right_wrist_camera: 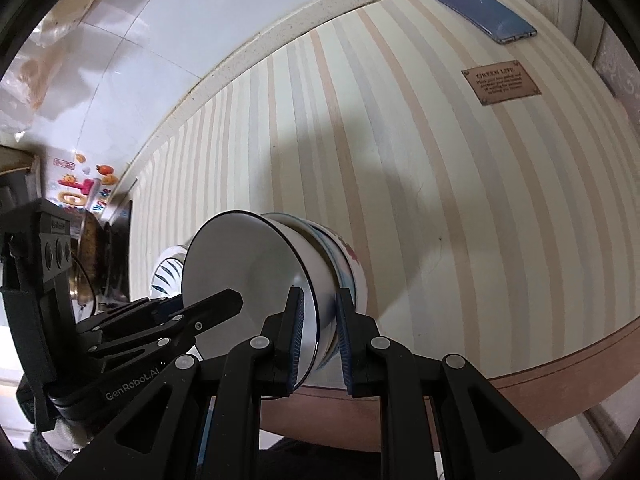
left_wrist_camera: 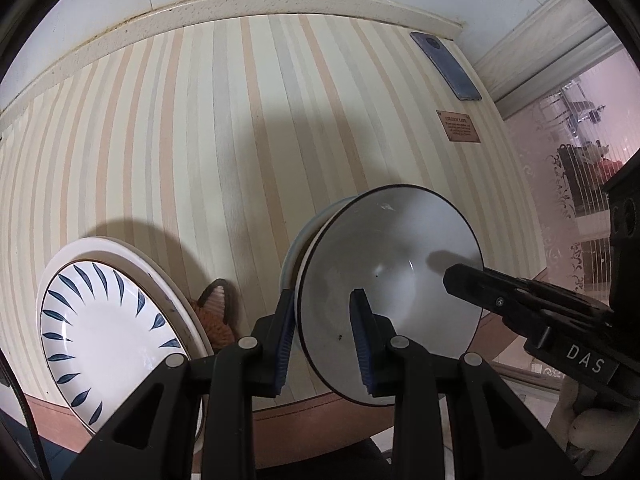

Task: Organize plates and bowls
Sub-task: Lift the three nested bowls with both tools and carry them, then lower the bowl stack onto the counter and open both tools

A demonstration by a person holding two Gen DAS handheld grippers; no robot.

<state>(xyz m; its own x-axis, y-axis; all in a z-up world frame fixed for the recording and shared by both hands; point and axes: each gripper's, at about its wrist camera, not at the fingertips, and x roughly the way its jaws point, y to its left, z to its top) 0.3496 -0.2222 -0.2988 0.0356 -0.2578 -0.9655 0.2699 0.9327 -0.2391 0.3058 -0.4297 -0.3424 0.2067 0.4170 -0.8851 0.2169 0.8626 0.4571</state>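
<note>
Evidently both tools, left tool [left_wrist_camera: 324, 334] and right tool [right_wrist_camera: 319, 338], clamp the bowl [left_wrist_camera: 388, 276] rim: stiff, slick, breakable.

Striped tablecloth [left_wrist_camera: 240, 128]: cream, peach and grey-blue bands, covering the table top; brown table edge [right_wrist_camera: 560, 364] exposed along the near side

Smartphone [right_wrist_camera: 482, 12]: 1, blue-grey, lying flat with camera side up near the far corner of the cloth

Brown label [right_wrist_camera: 501, 82]: 1, rectangular, fixed to the cloth near the smartphone, headed "GREEN LIFE"; smaller print unreadable

Orange fox-shaped mat [left_wrist_camera: 216, 316]: 1, partly hidden, with dark-edged ears showing

White wall [right_wrist_camera: 180, 32]: glossy, behind the table, with a cream trim strip at its foot

Colourful sticker [right_wrist_camera: 82, 192]: on the wall at left, fruit shapes and letters

Lace curtain [left_wrist_camera: 560, 200]: pale pink, patterned, at right
</note>
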